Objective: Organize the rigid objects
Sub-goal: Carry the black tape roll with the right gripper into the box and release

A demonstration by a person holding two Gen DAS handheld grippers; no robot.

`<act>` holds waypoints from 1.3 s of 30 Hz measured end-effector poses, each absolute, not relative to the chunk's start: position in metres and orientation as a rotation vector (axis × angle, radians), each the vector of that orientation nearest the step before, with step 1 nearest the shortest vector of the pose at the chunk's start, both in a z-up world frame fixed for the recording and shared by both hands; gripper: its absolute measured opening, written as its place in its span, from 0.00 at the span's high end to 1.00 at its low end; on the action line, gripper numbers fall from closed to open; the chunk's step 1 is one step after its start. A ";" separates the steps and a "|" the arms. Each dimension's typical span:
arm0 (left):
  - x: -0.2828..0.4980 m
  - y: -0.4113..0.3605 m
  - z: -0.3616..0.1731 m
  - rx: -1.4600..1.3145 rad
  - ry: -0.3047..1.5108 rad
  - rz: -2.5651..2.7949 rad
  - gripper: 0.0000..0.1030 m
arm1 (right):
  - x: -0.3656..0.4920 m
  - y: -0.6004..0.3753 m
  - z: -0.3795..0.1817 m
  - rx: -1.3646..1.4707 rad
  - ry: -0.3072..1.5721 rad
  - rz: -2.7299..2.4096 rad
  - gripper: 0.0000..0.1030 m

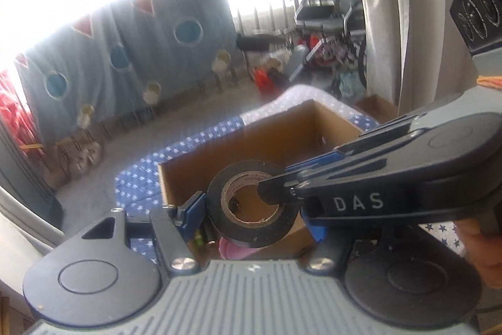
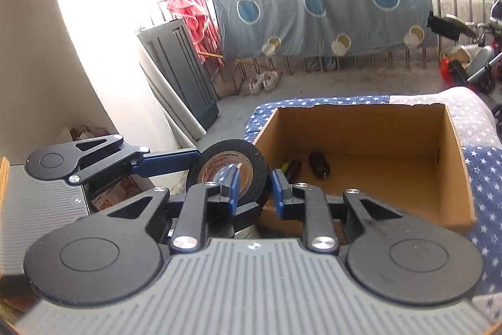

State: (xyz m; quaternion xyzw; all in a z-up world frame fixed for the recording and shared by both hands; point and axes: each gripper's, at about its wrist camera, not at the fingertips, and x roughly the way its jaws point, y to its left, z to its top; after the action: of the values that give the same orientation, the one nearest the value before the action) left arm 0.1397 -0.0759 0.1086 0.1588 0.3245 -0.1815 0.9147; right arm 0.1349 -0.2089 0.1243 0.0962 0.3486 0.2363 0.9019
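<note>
Left tongs (image 1: 251,211): closed on the tape roll (image 1: 251,204) across its outer rim, one blue pad on the left side and one on the right side; in the right wrist view a finger of them comes from the left and touches the roll.
Right tongs (image 2: 253,189): partly open, one finger goes through the hole of the roll and the other stays just outside the rim, with a small gap; in the left wrist view a black tip of them sits inside the cardboard core.
Tape roll: black, with a brown core and red print; it stands tilted on its edge, in the air, just at the near left corner of the cardboard box (image 2: 451,153).
Cardboard box: open on top, it lies on a blue cloth with white stars (image 2: 480,171).
Inside the box: a dark cylinder (image 2: 319,163), a second dark piece (image 2: 294,168) and a small yellow-green thing (image 2: 284,167) beside it, all near the back left; what they are cannot be told.
Behind: a grey floor, a railing, a hanging blue sheet with circles (image 2: 317,5).
</note>
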 end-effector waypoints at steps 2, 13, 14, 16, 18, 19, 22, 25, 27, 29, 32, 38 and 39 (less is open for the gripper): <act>0.171 -0.082 0.102 0.334 0.735 -0.388 0.35 | 0.167 -0.222 0.122 0.220 0.790 0.491 0.79; 0.324 -0.113 0.023 0.310 1.080 -0.438 0.35 | 0.338 -0.257 0.032 0.319 1.147 0.430 0.80; 0.335 -0.115 0.016 0.300 1.101 -0.440 0.35 | 0.347 -0.259 0.023 0.317 1.161 0.416 0.80; 0.353 -0.117 0.002 0.290 1.133 -0.442 0.35 | 0.362 -0.259 0.004 0.317 1.189 0.394 0.80; 0.365 -0.117 -0.011 0.289 1.153 -0.437 0.35 | 0.376 -0.259 -0.012 0.316 1.210 0.376 0.80; 0.371 -0.117 -0.016 0.293 1.159 -0.433 0.35 | 0.384 -0.259 -0.019 0.314 1.219 0.371 0.80; 0.386 -0.117 -0.030 0.307 1.173 -0.419 0.35 | 0.403 -0.257 -0.038 0.305 1.237 0.361 0.80; 0.394 -0.118 -0.041 0.307 1.193 -0.411 0.35 | 0.416 -0.254 -0.054 0.300 1.249 0.357 0.80; 0.399 -0.118 -0.046 0.288 1.210 -0.420 0.36 | 0.422 -0.252 -0.062 0.298 1.252 0.359 0.79; 0.402 -0.118 -0.047 0.282 1.214 -0.422 0.35 | 0.428 -0.252 -0.070 0.303 1.259 0.361 0.79; 0.401 -0.117 -0.041 0.270 1.201 -0.423 0.30 | 0.430 -0.253 -0.072 0.323 1.259 0.364 0.78; 0.380 -0.111 -0.008 0.245 1.152 -0.427 0.28 | 0.413 -0.266 -0.041 0.368 1.201 0.374 0.73; 0.374 -0.109 0.001 0.244 1.135 -0.431 0.27 | 0.407 -0.269 -0.031 0.378 1.183 0.379 0.72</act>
State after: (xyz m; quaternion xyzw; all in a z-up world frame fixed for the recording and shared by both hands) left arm 0.3741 -0.1090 0.0012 0.1144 0.5319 -0.2022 0.8143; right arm 0.4069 -0.2692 -0.0312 0.1758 0.5506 0.1763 0.7967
